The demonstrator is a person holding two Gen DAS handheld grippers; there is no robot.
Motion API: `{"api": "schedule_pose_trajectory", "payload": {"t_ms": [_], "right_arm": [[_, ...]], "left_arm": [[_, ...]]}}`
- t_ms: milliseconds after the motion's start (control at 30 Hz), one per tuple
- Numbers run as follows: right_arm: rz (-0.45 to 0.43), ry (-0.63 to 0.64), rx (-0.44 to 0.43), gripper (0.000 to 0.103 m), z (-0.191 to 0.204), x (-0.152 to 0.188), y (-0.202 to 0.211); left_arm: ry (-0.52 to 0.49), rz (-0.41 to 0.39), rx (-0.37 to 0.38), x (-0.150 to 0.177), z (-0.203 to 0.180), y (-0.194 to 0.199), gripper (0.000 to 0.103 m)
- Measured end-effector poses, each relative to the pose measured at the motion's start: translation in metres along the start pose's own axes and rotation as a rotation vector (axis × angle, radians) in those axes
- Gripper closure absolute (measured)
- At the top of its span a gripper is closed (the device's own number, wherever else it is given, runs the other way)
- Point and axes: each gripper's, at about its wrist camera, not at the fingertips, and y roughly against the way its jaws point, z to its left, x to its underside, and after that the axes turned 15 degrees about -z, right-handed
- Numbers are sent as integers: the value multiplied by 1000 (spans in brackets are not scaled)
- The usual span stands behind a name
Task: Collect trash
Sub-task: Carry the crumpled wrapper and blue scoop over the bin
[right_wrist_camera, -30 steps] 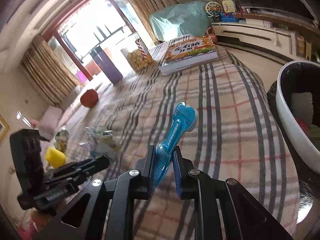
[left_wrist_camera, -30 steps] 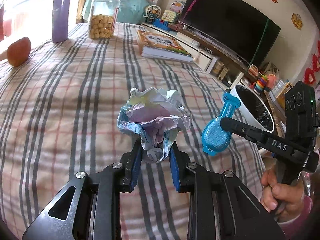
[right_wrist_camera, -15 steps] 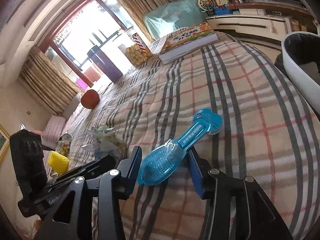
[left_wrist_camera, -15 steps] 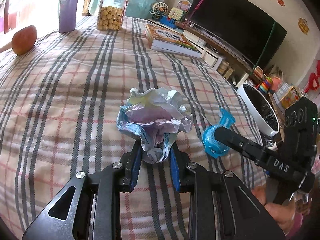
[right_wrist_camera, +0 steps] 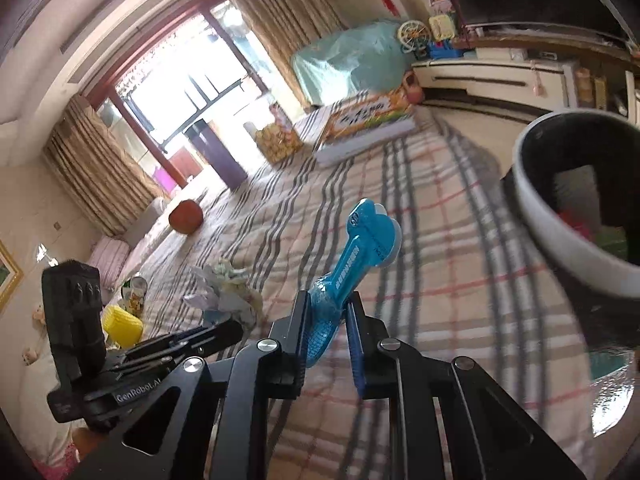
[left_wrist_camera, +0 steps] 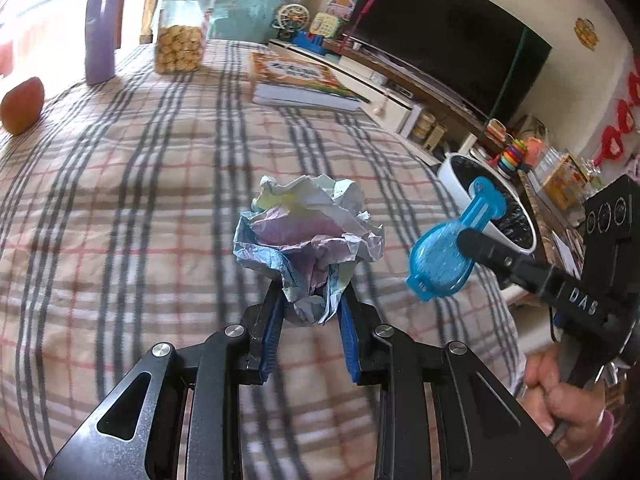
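The left gripper point(left_wrist_camera: 308, 316) pinches a crumpled paper ball point(left_wrist_camera: 308, 236). The right gripper point(right_wrist_camera: 328, 320), jaws just closing, clamps a blue plastic wrapper point(right_wrist_camera: 352, 256) near the bin point(right_wrist_camera: 560, 240).

Crumpled pastel paper ball point(left_wrist_camera: 308, 236) sits between the pads of the left gripper point(left_wrist_camera: 308, 320), above the plaid-clothed table point(left_wrist_camera: 120, 208). To its right, blue plastic brush-shaped wrapper point(left_wrist_camera: 444, 260) in the right gripper point(right_wrist_camera: 328, 320), just before the white-rimmed round trash bin point(left_wrist_camera: 452, 172) off the table's right edge. Far end of table: orange-covered thick book point(left_wrist_camera: 300, 80) right, clear plastic cookie jar point(left_wrist_camera: 180, 36) left of it, tall purple tumbler point(left_wrist_camera: 102, 36) further left, red apple point(left_wrist_camera: 22, 104) leftmost. Black flat TV point(left_wrist_camera: 452, 36) behind the book, on a low cabinet.
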Motion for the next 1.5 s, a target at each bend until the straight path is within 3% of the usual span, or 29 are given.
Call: {"api": "schedule_pose_trajectory", "payload": {"t_ms": [867,1500], "right_arm": [[-146,-25,103,86,-53,-29,84],[-214,-24,174,86,-83,-47,118]], "left_arm": [[-208,-4,121,-13,-125,-6,78],[-277,-1,176,-18,-176,-23,78]]}}
